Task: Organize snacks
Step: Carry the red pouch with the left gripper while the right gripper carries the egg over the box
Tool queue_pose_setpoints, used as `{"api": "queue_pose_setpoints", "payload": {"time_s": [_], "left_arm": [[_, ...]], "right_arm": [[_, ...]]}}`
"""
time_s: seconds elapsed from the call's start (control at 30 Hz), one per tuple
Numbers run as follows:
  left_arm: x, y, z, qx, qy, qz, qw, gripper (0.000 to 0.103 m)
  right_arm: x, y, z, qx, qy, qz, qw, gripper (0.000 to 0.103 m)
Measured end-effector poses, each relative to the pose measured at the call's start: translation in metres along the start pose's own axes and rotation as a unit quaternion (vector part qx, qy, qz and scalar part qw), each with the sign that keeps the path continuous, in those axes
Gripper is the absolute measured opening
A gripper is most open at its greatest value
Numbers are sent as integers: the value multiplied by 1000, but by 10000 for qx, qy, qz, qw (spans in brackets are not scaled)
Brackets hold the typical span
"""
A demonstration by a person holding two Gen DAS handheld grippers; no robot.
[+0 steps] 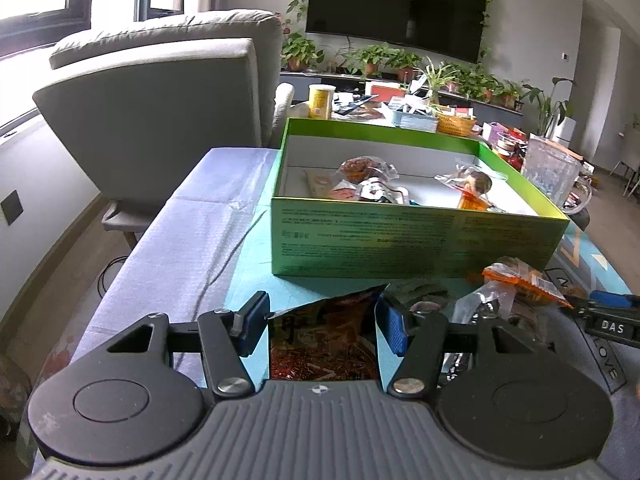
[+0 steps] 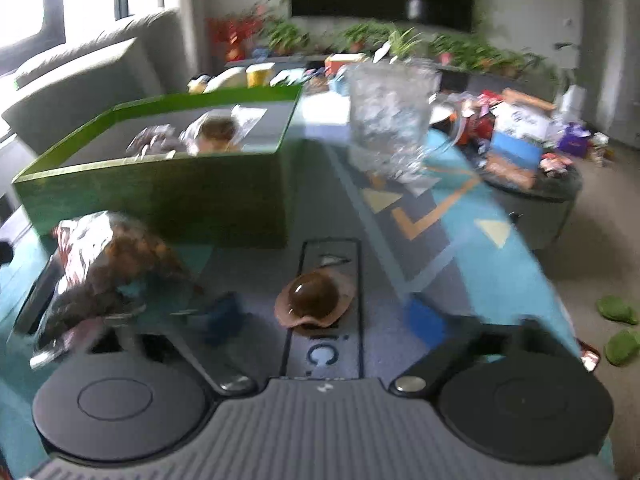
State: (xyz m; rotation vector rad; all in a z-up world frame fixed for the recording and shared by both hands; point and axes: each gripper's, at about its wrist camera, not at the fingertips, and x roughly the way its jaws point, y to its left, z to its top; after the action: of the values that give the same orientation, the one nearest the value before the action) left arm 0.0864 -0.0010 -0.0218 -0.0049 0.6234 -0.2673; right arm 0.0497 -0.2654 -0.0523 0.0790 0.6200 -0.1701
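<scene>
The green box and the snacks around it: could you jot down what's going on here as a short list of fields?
Container: green box, lid off, on a patterned mat
Inside: several wrapped snacks
Left gripper: jaws around a dark red snack packet; contact unclear
Right gripper: open, blurred, over a brown round snack
Also outside: orange packet

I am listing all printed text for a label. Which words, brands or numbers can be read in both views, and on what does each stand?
"DAS" on a black strip at the right edge of the left wrist view.
"LOVE" on the patterned mat.
Fine print on the green box: too small to read.
Snack packets: print unreadable.
Large letters on the mat, right wrist view: blurred, not readable.
</scene>
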Motion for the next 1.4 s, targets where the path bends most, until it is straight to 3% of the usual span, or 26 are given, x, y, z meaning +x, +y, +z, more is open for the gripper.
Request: {"api": "queue_pose_setpoints", "payload": {"time_s": [0.07,0.13,0.53,0.87,1.07,1.4], "left_arm": [[0,2,1,-55,-4,39,10000,55],[-1,2,2,-81,-39,61,9999,55],[-9,-2,11,-68,-263,-4,9996,55],[-22,-12,45,1,-942,-39,9955,55],[-11,-20,72,96,-1299,-158,9914,55],[23,-32,89,220,-1215,-239,9921,55]], "right_arm": [[-3,3,1,-64,-23,22,10000,40],[-6,7,2,-204,-37,-23,9998,35],[-34,11,24,-207,-667,177,9974,35],[-36,24,54,-157,-1226,639,9903,35],[-25,32,70,-108,-1286,841,9881,35],[0,41,81,-196,-1131,914,9892,35]]}}
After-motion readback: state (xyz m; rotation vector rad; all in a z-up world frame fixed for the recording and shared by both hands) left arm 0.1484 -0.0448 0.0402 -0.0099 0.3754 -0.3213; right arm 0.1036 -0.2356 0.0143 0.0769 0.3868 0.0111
